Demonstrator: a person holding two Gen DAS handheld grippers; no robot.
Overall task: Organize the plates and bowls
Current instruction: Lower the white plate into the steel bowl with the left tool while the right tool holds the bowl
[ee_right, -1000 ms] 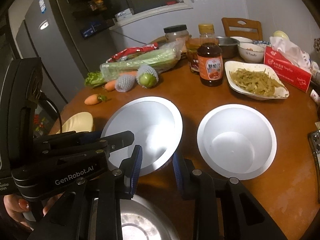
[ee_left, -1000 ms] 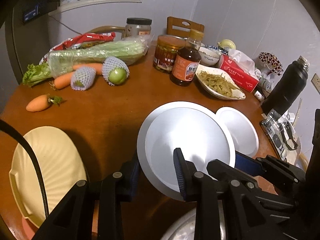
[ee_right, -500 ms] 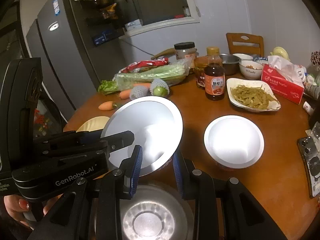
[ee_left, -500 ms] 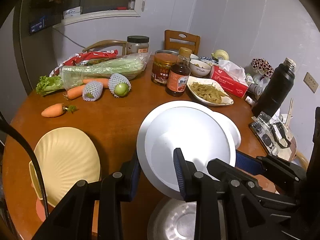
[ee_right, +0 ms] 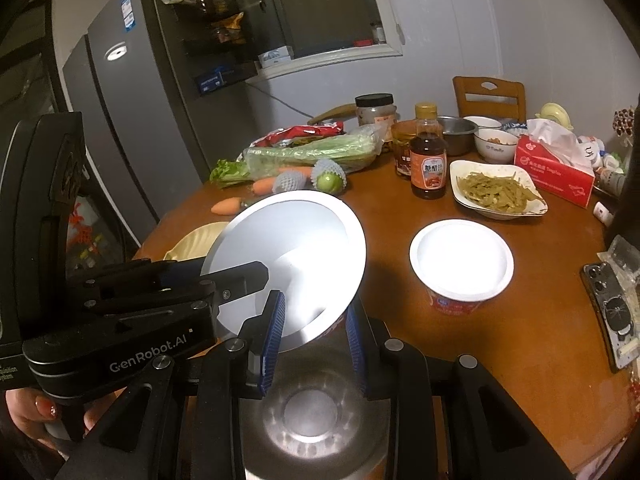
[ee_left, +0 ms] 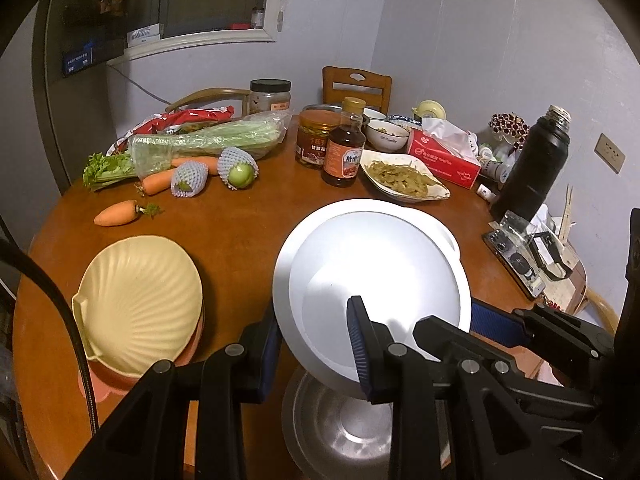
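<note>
Round brown wooden table [ee_right: 500,344] is crowding the frame while both grippers [ee_left: 316,344] [ee_right: 314,338] are pinching the tilted white paper bowl [ee_right: 296,248] above a steel basin [ee_right: 308,412], lower centre.

the left gripper [ee_left: 316,344] has its jaws clamped on the rim of a white bowl [ee_left: 376,280], tilted above a steel bowl [ee_left: 340,428]. a yellow shell-shaped plate [ee_left: 140,300] sits on the bench [ee_left: 232,232] to its left.

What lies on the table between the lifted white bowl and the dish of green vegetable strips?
In the right wrist view, the smaller white bowl sits between the lifted white bowl and the dish.
</note>
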